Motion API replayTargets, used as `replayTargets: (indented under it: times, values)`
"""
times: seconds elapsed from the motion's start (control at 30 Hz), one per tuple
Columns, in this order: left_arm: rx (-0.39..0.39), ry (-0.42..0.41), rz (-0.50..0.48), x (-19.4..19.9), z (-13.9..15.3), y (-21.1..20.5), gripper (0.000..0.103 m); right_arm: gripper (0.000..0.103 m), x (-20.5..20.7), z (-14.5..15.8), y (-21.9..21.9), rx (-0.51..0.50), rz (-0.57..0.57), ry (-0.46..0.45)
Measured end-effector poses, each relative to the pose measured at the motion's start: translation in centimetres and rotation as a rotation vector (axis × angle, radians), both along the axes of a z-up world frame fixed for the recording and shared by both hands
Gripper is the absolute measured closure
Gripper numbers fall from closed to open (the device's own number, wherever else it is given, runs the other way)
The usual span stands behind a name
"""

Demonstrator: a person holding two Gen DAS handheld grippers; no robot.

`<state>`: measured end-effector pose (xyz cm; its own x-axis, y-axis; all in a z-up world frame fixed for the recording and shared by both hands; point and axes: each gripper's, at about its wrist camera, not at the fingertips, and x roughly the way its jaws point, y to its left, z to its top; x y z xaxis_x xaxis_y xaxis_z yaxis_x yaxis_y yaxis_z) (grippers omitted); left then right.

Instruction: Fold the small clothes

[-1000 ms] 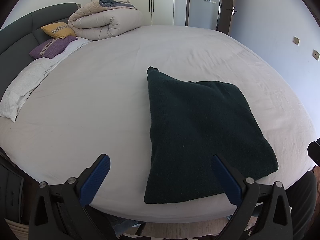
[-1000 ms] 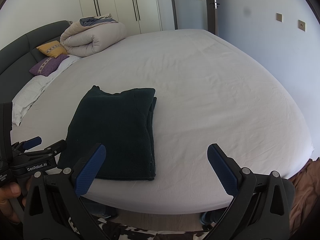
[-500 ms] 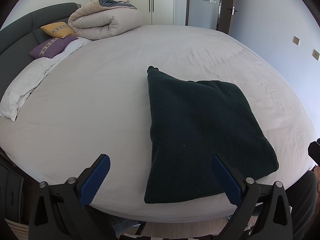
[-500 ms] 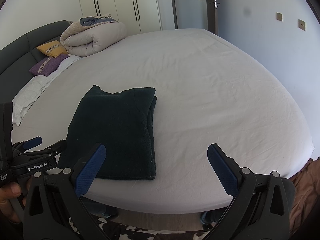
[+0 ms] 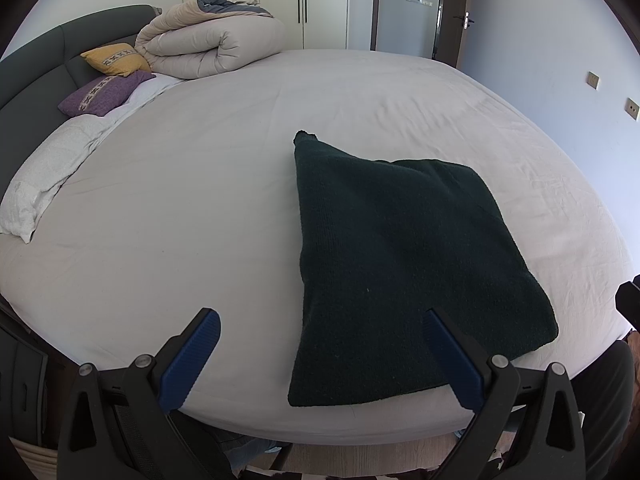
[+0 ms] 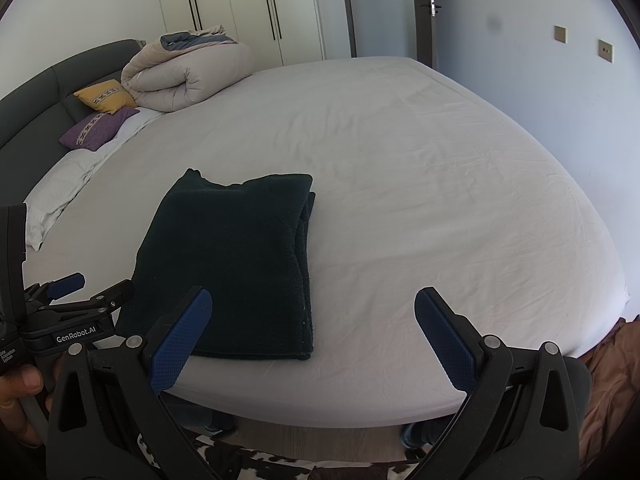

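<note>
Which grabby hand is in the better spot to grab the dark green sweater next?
Probably the left gripper. Its open fingers point at the near edge of the folded dark green sweater. The right gripper is open too, but the sweater lies off to its left.

folded garment (image 5: 404, 268) on bed (image 5: 200, 208), near front edge | duvet (image 5: 212, 48), pillows (image 5: 108, 76) behind, left

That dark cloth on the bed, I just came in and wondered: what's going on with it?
A person holds a gripper in each hand. The dark green garment lies folded into a neat rectangle near the bed edge. The left gripper and right gripper hover open, touching nothing.
</note>
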<state>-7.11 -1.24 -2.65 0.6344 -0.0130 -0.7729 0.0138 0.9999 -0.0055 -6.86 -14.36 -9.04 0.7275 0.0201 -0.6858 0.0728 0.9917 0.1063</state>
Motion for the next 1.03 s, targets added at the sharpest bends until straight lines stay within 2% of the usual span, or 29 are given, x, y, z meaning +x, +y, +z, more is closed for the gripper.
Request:
replayTargets:
  times: [1.03]
  values:
    - [0.002,0.001,0.014,-0.26,0.01,0.79,0.0,0.0,0.55,-0.52,-0.74,0.011,0.011,0.019]
